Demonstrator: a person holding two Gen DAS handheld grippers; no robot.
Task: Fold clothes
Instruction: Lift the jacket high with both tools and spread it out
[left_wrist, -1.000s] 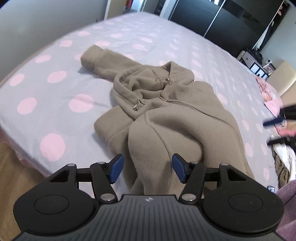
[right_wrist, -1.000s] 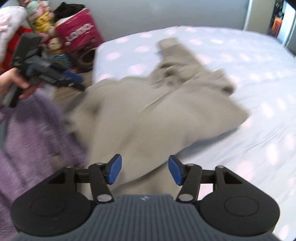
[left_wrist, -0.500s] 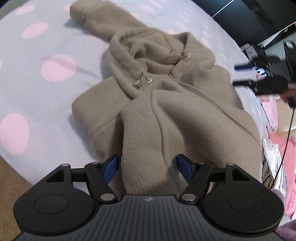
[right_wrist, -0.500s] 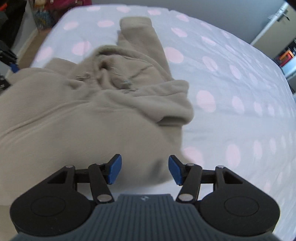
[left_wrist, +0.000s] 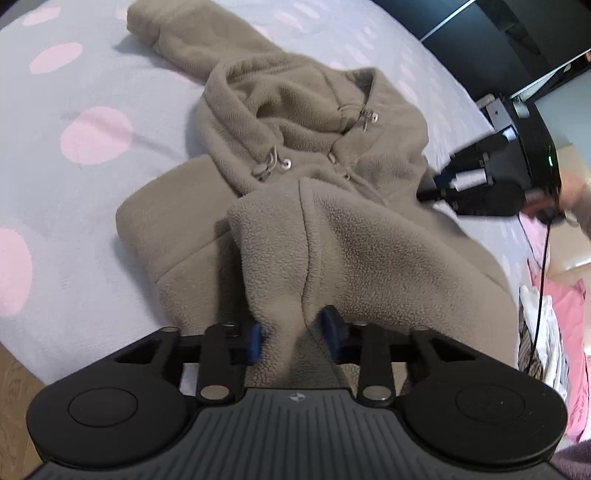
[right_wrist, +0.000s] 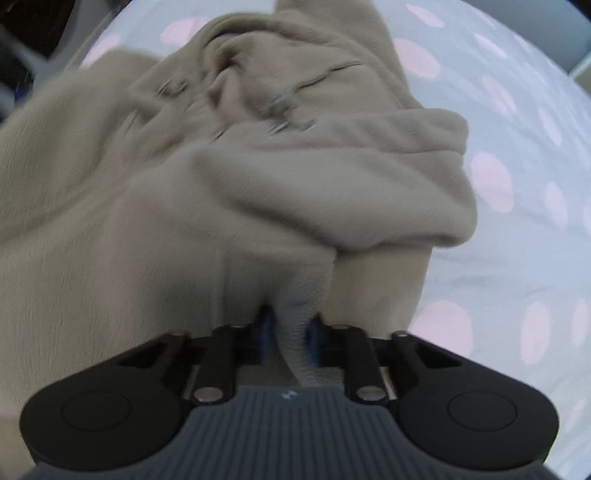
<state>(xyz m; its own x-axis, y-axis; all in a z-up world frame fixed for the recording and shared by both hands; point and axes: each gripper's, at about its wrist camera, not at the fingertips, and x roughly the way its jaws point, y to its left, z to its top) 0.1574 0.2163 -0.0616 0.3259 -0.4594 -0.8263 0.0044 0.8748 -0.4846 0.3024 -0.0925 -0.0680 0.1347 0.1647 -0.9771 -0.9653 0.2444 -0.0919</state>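
Left wrist view shows the left gripper low over the near edge of a beige fleece hoodie, its 2 blue pads closing on a bunched ridge of fleece that they already pinch; a second ago those pads stood wide apart above the cloth with nothing between them. Right wrist view, somewhat blurred, shows the right gripper likewise closing, its pads nearly together with a fold of the same fleece squeezed between them, where half a second ago they were spread over the garment's edge. In the left view that right gripper appears as a dark shape at the hoodie's far side, with part of a hand behind it. Beyond the tools, the hoodie lies crumpled on a pale bedsheet with pink dots, hood and metal drawstring eyelets upward, 1 sleeve trailing toward the far side. Loose clothes sit heaped off the bed's edge. Both grips now being taken suggests the approach is over and the garment is about ready to be lifted and spread flat; no fold has been made yet.
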